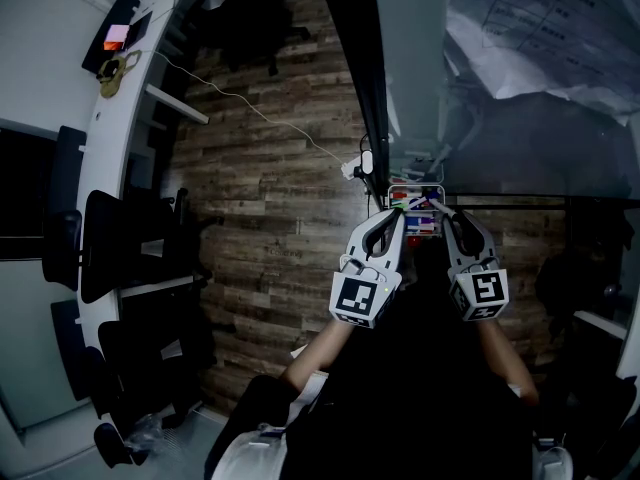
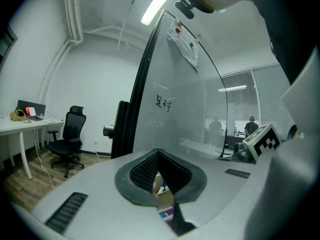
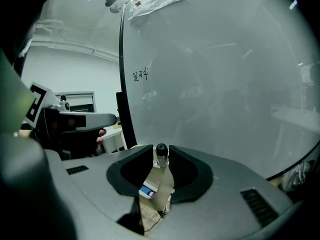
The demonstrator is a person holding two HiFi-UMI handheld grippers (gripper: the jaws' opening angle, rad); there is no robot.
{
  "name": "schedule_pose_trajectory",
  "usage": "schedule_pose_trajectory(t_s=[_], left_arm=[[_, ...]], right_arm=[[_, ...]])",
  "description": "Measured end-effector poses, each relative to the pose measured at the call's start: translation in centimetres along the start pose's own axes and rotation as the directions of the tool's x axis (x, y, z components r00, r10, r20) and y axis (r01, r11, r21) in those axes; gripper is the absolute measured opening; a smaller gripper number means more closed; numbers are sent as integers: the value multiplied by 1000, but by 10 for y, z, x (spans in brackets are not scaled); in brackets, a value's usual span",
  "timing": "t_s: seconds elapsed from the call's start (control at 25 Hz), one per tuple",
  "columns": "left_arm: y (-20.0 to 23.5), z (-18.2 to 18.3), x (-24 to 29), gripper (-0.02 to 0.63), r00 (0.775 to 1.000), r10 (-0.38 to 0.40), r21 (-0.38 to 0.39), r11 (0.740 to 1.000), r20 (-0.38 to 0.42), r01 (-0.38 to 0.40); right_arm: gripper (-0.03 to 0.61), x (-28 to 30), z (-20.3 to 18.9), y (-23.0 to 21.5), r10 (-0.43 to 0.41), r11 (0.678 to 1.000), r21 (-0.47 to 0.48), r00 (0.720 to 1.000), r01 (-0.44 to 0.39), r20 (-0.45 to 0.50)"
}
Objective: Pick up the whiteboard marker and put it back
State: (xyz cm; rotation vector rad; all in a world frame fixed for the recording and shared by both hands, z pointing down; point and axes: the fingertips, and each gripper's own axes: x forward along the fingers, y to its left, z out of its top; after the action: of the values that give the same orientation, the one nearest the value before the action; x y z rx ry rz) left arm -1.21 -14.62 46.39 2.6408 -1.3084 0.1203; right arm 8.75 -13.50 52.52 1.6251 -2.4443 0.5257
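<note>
My right gripper (image 3: 161,156) is shut on a whiteboard marker (image 3: 160,160) that stands upright between the pads, black cap end on top. In the head view this gripper (image 1: 438,209) reaches over the small marker tray (image 1: 416,190) at the foot of the glass whiteboard (image 1: 520,148), with the marker's end (image 1: 426,203) showing at its tips. The tray holds several coloured items. Just left of it, my left gripper (image 1: 396,214) points at the same tray. Its jaws (image 2: 158,155) meet at the tip with nothing between them. The whiteboard (image 3: 225,84) fills the right gripper view.
A long white desk (image 1: 120,128) with a laptop runs along the left, with black office chairs (image 1: 110,248) beside it. A white cable (image 1: 270,123) crosses the wooden floor to a plug near the board's black post (image 1: 362,88). A chair (image 2: 67,139) also stands by the wall.
</note>
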Motion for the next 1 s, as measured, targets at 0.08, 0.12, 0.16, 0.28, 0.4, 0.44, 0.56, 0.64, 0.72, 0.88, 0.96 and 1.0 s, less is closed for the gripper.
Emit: schedule_pose_trajectory(t_s=[0.08, 0.12, 0.16, 0.28, 0.4, 0.44, 0.56, 0.64, 0.72, 0.88, 0.96, 1.0], left_arm=[[0, 0, 0, -2, 1000, -1, 0, 1000, 1, 1], [0, 1, -1, -2, 1000, -2, -1, 1000, 2, 2], [-1, 1, -1, -3, 1000, -4, -2, 1000, 3, 4], [-2, 2, -3, -2, 1000, -9, -4, 1000, 8, 9], [-4, 3, -5, -2, 1000, -15, -3, 1000, 13, 15], [-4, 4, -6, -3, 1000, -17, -3, 1000, 15, 17], [-5, 5, -10, -2, 1000, -20, 0, 1000, 20, 20], [-6, 5, -13, -2, 1000, -21, 2, 1000, 23, 21], [-7, 6, -16, -2, 999, -24, 3, 1000, 27, 24], [-9, 7, -23, -3, 999, -30, 5, 1000, 35, 30], [-10, 8, -28, -2, 999, -33, 4, 999, 39, 33], [-11, 9, -30, -3, 999, -35, 3, 999, 40, 35]], right_arm=[[89, -1, 1, 0, -4, 1000, -2, 1000, 4, 5], [89, -2, 2, 0, -7, 1000, -3, 1000, 7, 7], [89, -3, 3, 0, -9, 1000, -4, 1000, 9, 9], [89, -6, 5, -1, -19, 1000, -6, 1000, 19, 17], [89, -9, 6, -1, -28, 1000, -3, 999, 28, 24], [89, -11, 7, -1, -31, 1000, -2, 999, 31, 26], [89, -15, 6, 0, -42, 999, -1, 999, 42, 32], [89, -17, 6, 1, -48, 999, 0, 998, 48, 37], [89, -20, 7, 2, -54, 999, 1, 998, 54, 42], [89, -27, 7, 5, -74, 997, 1, 996, 74, 52], [89, -32, 7, 7, -82, 997, 1, 995, 82, 56], [89, -34, 7, 8, -86, 996, 1, 995, 86, 58]])
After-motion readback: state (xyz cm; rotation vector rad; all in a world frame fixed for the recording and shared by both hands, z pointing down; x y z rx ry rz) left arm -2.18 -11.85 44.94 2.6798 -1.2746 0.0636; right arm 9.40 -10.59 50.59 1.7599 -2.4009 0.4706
